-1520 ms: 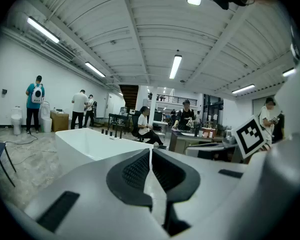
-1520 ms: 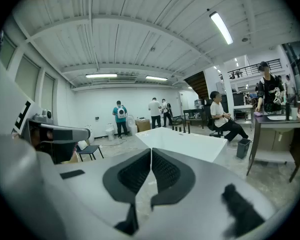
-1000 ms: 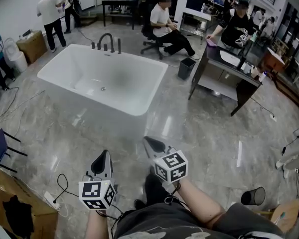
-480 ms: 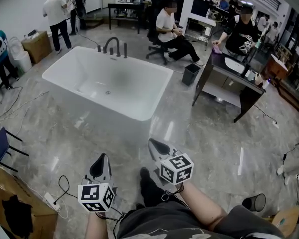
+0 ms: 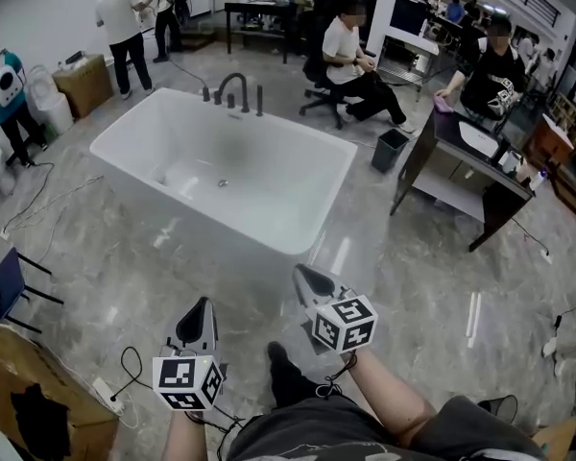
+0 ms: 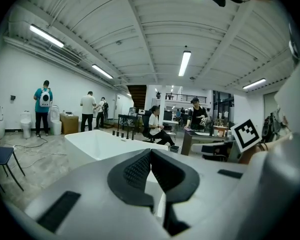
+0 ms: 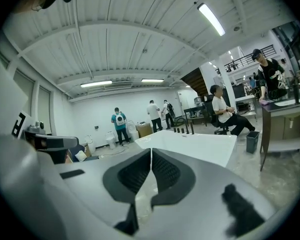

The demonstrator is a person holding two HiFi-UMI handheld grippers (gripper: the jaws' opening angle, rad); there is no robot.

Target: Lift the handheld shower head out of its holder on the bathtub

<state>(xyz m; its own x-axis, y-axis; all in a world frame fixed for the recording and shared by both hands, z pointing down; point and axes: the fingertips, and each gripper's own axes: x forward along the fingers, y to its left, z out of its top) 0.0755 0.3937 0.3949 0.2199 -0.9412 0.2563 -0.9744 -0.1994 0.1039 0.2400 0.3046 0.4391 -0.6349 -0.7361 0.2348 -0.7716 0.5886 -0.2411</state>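
Approach stage, I judge: left gripper [image 5: 199, 307] and right gripper [image 5: 303, 276], both with jaws together and empty, hang well short of the bathtub [image 5: 298, 171], whose shower head [image 5: 259, 99] seemingly stands among the faucet fittings [image 5: 232, 86] on its far rim, so next means getting nearer and opening a gripper.

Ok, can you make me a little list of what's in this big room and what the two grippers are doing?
Bathtub: white, on the grey floor ahead
Tap set: black, on the bathtub's far rim
Shower head: too small to pick out
Left gripper: shut, holding nothing, short of the bathtub
Right gripper: shut, holding nothing, short of the bathtub
Seated person: beyond the bathtub
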